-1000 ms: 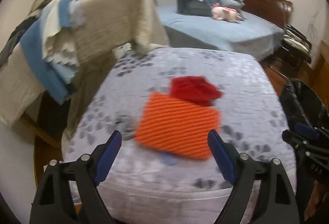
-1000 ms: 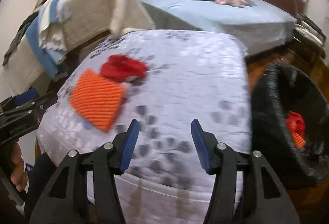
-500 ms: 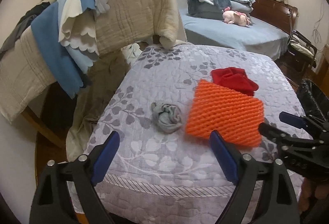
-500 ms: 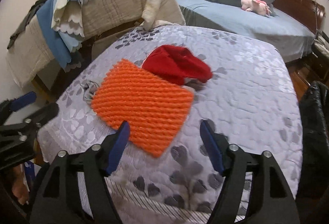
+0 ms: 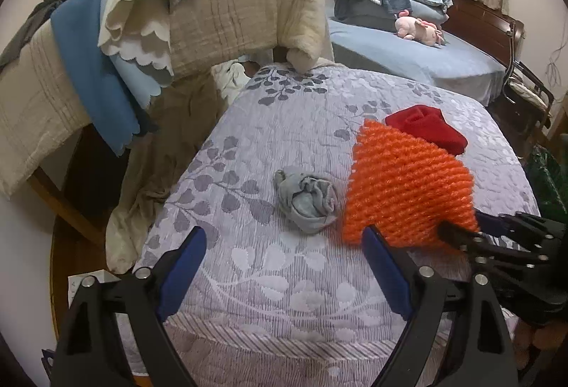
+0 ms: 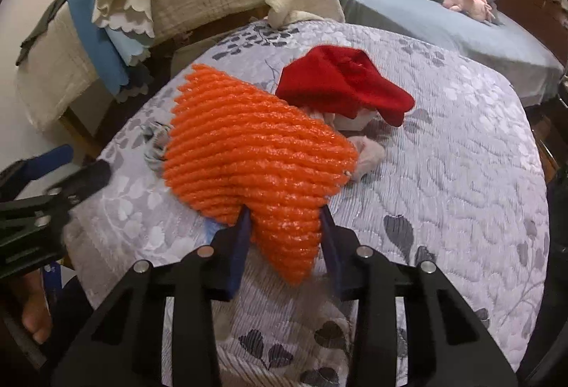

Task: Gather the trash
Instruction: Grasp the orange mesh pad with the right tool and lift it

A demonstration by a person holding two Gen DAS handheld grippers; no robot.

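Orange mesh (image 6: 255, 152) lies on the quilt (image 6: 443, 174), near its front edge; its near corner hangs between the right gripper (image 6: 284, 223) jaws. Jaws narrow, both blue pads against the mesh corner. Whether they pinch it tight or only flank it: cannot tell. Part of the mesh looks lifted off the quilt, and its far edge is tucked under the red cloth (image 6: 340, 85).

Red cloth sits just behind the mesh, touching it. Something white shows under the cloth's right side, mostly hidden. A pale pinkish wad (image 6: 367, 156) pokes out at the mesh's right edge, half covered.

Grey wad (image 5: 307, 199) lies just left of the mesh in the left wrist view; in the right wrist view only a sliver shows behind the mesh.

Left gripper (image 5: 284, 266) hovers in front of the grey wad, jaws wide, nothing between them. Right gripper's tip enters the left wrist view at right, meeting the mesh's near edge; contact point blurred.

Black bag (image 5: 548, 181) to the right of the mesh, cut off by the frame edge.

Blankets (image 5: 177, 17) hang over a rail behind the mesh, at left.
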